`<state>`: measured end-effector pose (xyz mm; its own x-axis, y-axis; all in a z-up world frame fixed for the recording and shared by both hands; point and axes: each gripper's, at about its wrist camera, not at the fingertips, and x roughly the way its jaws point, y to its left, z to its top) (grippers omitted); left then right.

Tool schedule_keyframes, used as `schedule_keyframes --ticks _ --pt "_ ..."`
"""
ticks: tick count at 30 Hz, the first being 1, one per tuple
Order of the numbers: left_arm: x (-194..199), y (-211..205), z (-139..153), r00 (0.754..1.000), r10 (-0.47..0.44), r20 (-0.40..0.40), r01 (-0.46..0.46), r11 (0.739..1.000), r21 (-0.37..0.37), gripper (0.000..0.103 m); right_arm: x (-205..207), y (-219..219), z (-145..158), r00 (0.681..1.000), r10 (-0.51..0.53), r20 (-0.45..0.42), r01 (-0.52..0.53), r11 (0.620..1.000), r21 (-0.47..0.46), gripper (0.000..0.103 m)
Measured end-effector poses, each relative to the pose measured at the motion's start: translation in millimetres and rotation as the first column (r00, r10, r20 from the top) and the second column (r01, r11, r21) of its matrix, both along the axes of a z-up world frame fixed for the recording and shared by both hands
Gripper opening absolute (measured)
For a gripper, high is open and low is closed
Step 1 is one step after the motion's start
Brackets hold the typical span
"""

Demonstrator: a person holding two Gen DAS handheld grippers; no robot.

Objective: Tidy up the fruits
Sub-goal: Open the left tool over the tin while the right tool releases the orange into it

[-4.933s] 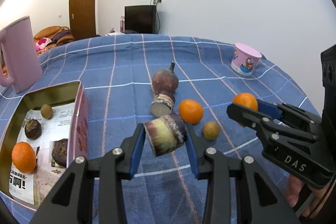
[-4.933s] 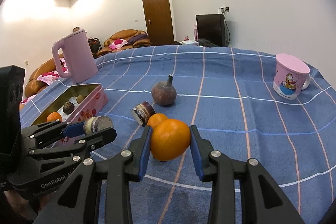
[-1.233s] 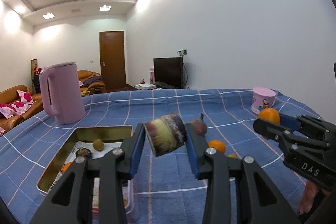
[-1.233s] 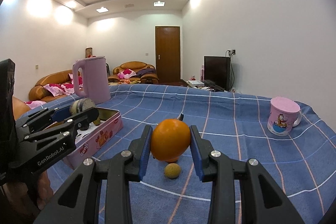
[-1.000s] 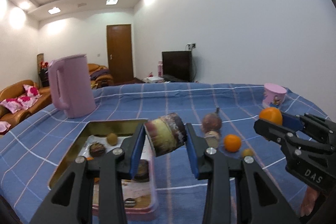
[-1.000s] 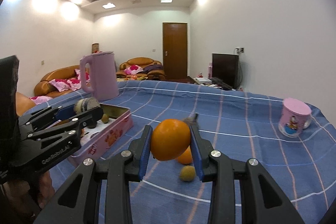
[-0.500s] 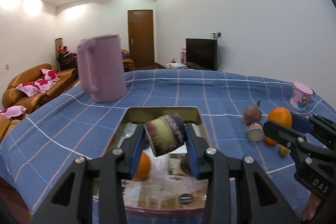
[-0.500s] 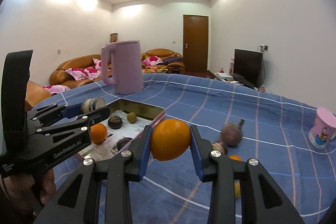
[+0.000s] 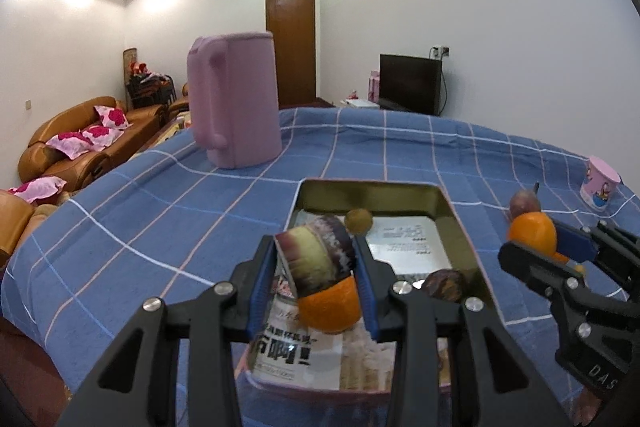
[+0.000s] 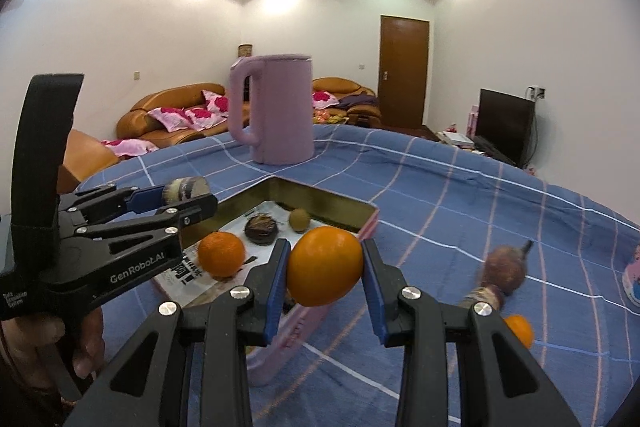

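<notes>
Both grippers have swung over to the tin: left gripper clamps a cane piece above it, right gripper clamps an orange at its near corner.

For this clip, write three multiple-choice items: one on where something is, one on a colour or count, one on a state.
1. Where does the pink kettle stand?
A. on the blue cloth beyond the tin
B. inside the tin
C. on the sofa

2. How many oranges lie inside the tin?
A. none
B. one
C. three

3. What is the right gripper doing?
A. open, empty
B. shut on the orange
C. shut on the pink mug

Answers:
1 A, it stands on the cloth past the tin's far rim.
2 B, one orange in the tin shows in the right wrist view.
3 B, both pads press its sides.
</notes>
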<state>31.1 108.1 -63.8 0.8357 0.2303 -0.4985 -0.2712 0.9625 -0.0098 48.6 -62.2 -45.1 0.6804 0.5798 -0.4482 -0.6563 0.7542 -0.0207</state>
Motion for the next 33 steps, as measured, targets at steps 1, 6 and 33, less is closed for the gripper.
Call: schedule_keyframes --ticks 1,6,33 --pt "0.4 1.0 -1.5 1.0 -0.003 -0.009 0.003 1.0 -0.004 0.04 0.6 3.6 -1.2 1.0 0.008 -0.005 -0.008 1.0 -0.005 0.037" --pt "4.5 0.9 -7.8 0.999 -0.009 -0.045 0.009 1.0 0.0 0.04 1.7 17.8 -5.9 0.999 0.039 -0.034 -0.041 0.998 -0.04 0.037" --pt "9.2 0.3 -18.3 0.995 -0.015 -0.102 0.015 1.0 -0.004 0.04 10.3 44.2 -22.7 0.981 0.109 -0.161 -0.132 0.982 -0.137 0.037"
